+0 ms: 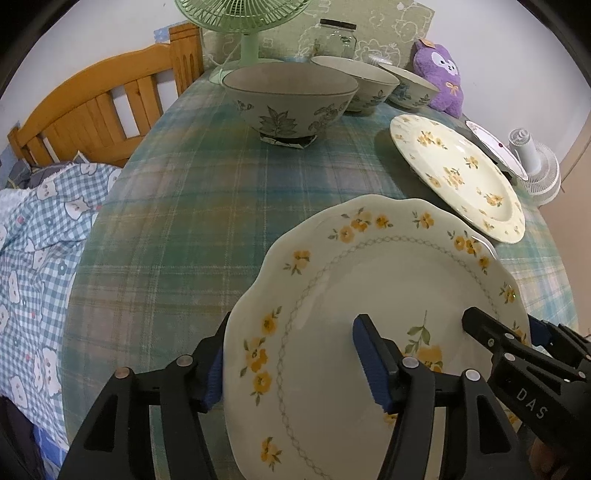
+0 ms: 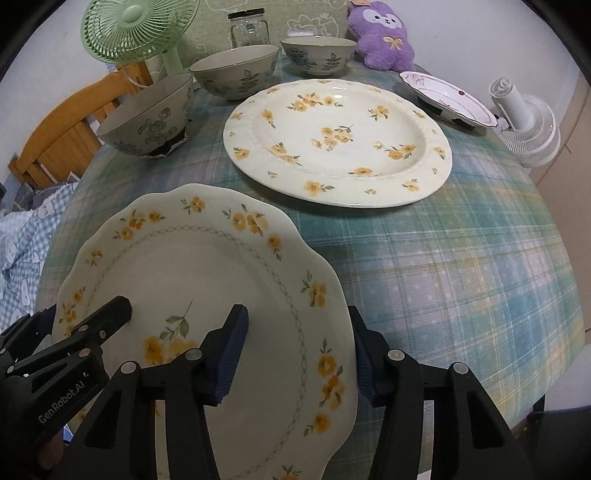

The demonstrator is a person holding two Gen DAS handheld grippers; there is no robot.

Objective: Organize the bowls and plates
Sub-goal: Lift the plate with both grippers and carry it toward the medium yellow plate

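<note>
Scalloped plate point(image 1: 369, 295) with yellow flowers, at the near edge of the plaid tablecloth point(image 1: 177, 229), caught at both sides. Left rim between the jaws of the left gripper point(image 1: 291, 365): one blue pad under the rim, the other on the plate's face, half closed and seemingly pressing. Right rim likewise between the jaws of the right gripper point(image 2: 299, 354), one pad on the face, one outside the rim, half closed on it. Beyond, a larger round plate point(image 2: 340, 140), apart. Farther back, three grey bowls point(image 2: 236, 74) in a row, a small dish point(image 2: 447, 99), green fan point(image 2: 136, 29), jar point(image 2: 249, 26), purple plush point(image 2: 380, 33).
</note>
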